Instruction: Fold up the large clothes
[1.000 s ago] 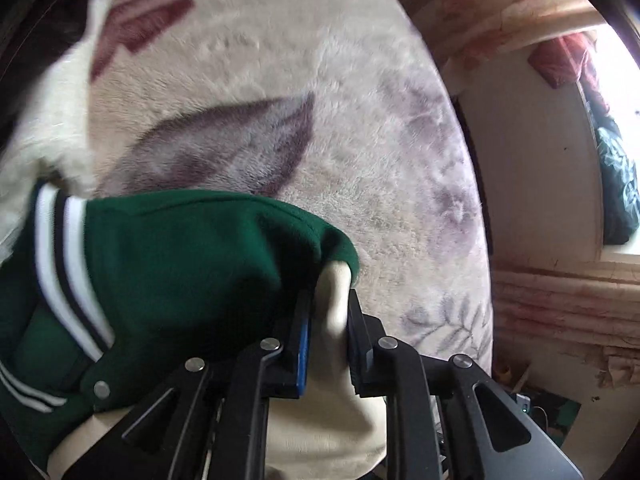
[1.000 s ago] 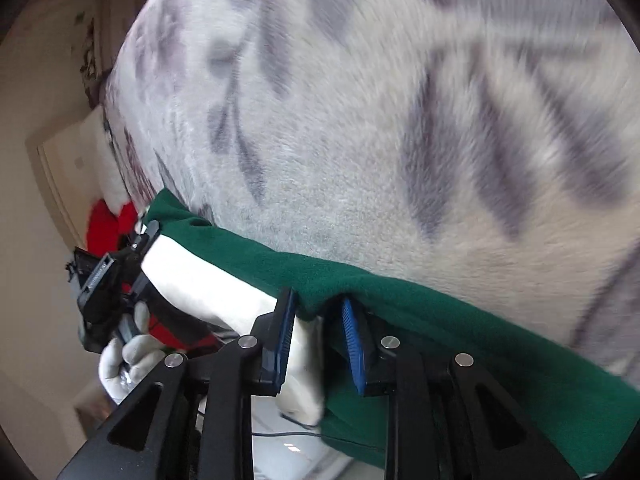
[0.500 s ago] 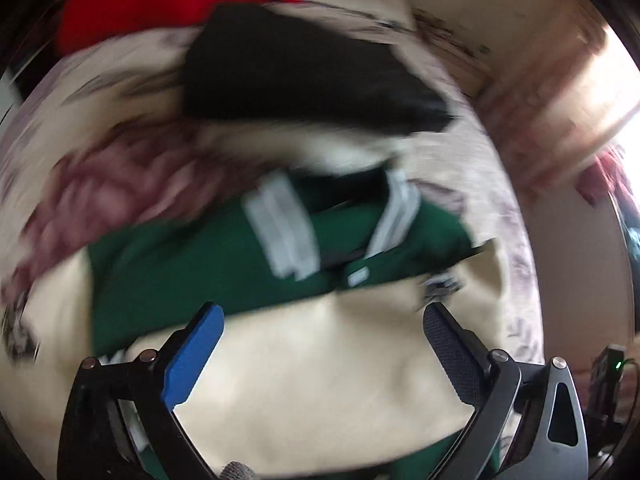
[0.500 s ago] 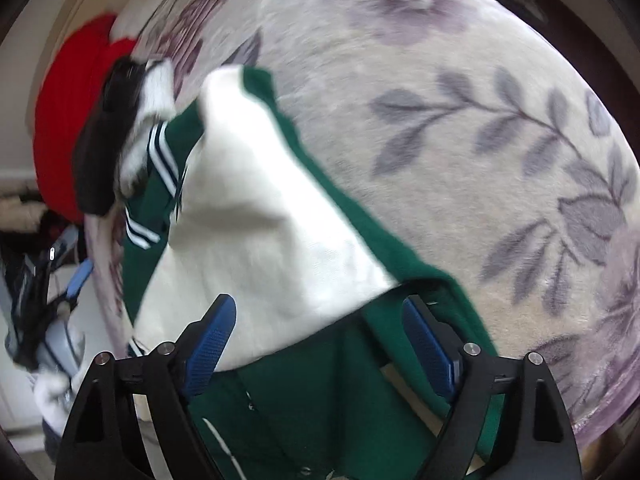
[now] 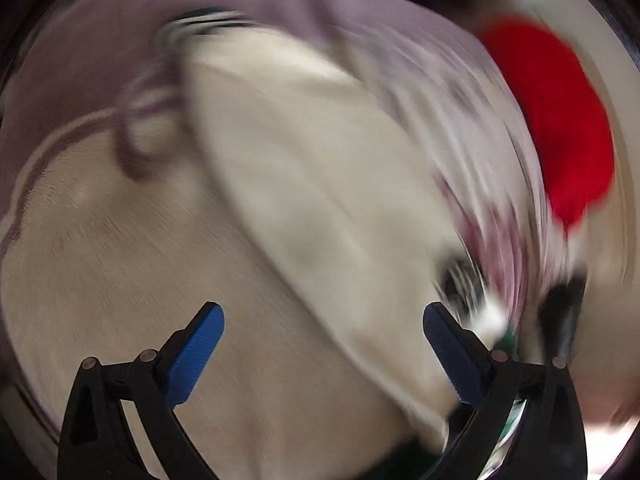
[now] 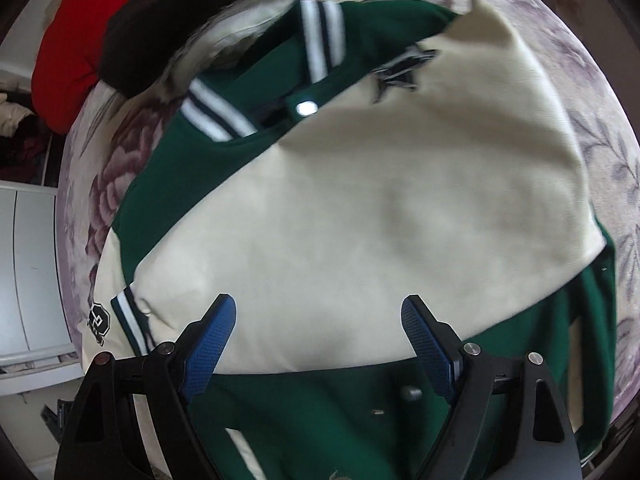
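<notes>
Both grippers stood wide apart at the jaws with nothing between the blue pads. The right gripper [image 6: 318,344] pointed down over the varsity jacket [image 6: 360,220], its fingers [image 6: 208,344] clear of the cloth; the left gripper [image 5: 324,356] hung over a cream stretch of the same garment in a view smeared by blur, so little else there could be made out. The jacket lay spread on a plush floral blanket [image 6: 600,128] of pale cream with mauve leaves and flowers. A cream sleeve [image 6: 400,200] was folded across the green body, and the striped collar [image 6: 216,112] in white and dark bands sat at the far side beside a silver snap [image 6: 306,109]. A dark star-shaped patch [image 6: 404,72] showed on the sleeve near the shoulder, its detail too blurred to read. A black-and-white emblem [image 6: 98,322] sat by the striped cuff [image 6: 128,316] at the left edge; its characters could not be made out. Beyond the collar lay a black garment [image 6: 160,32] with pale fleecy lining, and past that a red one [image 6: 76,52]. A white cabinet [image 6: 28,272] stood at the left.
</notes>
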Action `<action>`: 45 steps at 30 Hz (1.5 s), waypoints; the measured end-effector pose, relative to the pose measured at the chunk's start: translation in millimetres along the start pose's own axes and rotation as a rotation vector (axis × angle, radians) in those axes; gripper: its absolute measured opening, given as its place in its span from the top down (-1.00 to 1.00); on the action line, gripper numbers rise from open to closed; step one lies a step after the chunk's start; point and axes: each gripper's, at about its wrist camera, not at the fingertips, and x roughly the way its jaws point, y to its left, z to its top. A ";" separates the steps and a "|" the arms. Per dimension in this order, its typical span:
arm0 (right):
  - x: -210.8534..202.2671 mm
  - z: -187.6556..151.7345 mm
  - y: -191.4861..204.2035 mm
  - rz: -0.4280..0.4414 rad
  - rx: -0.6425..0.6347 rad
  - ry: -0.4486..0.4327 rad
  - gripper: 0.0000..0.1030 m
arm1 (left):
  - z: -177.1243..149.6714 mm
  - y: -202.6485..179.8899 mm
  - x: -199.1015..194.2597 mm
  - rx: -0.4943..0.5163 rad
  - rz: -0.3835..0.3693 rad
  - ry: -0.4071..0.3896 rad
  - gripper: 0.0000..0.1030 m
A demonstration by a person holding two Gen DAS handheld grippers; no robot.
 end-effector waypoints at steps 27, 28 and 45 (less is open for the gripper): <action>104.1 -28.3 205.0 0.104 -0.120 0.187 -0.67 | 126.7 -46.6 -36.4 0.224 -0.154 -0.327 0.82; 94.5 -27.2 200.1 0.095 -0.126 0.169 -0.67 | 122.3 -53.8 -42.4 0.258 -0.138 -0.347 0.82; 2.1 -5.8 -1.9 -0.251 -0.178 -0.029 -1.00 | -79.4 -238.9 -83.7 0.797 -0.196 -0.466 0.85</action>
